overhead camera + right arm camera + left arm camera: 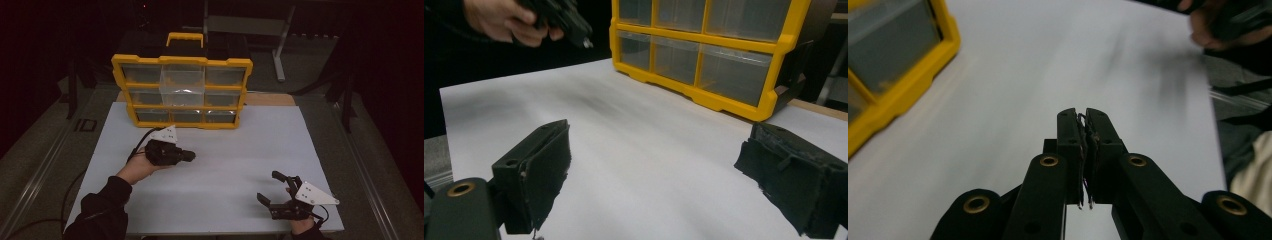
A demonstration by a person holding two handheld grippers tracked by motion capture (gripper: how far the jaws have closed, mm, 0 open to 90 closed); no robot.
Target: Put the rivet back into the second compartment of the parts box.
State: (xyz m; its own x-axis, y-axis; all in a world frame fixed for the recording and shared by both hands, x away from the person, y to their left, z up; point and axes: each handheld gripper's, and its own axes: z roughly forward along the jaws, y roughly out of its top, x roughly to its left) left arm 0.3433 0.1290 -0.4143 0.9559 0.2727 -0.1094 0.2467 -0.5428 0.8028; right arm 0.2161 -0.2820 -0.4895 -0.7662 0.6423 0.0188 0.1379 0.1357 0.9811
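- Table [215, 200] with a white top takes most of the high view; its middle, between the two hands, is bare and gives open room, and the near edge runs just below the right hand.
- One yellow organizer case [182, 91] stands upright at the far edge of the white top, with nine clear drawers in three rows of three and one yellow handle [184, 38] on top.
- Two grippers are held over the table, well apart from each other.
- The left gripper [1084, 117] is clenched, jaws pressed together with nothing between them, near the case.
- The right gripper [654, 165] is released, jaws wide apart and empty, near the right front corner.
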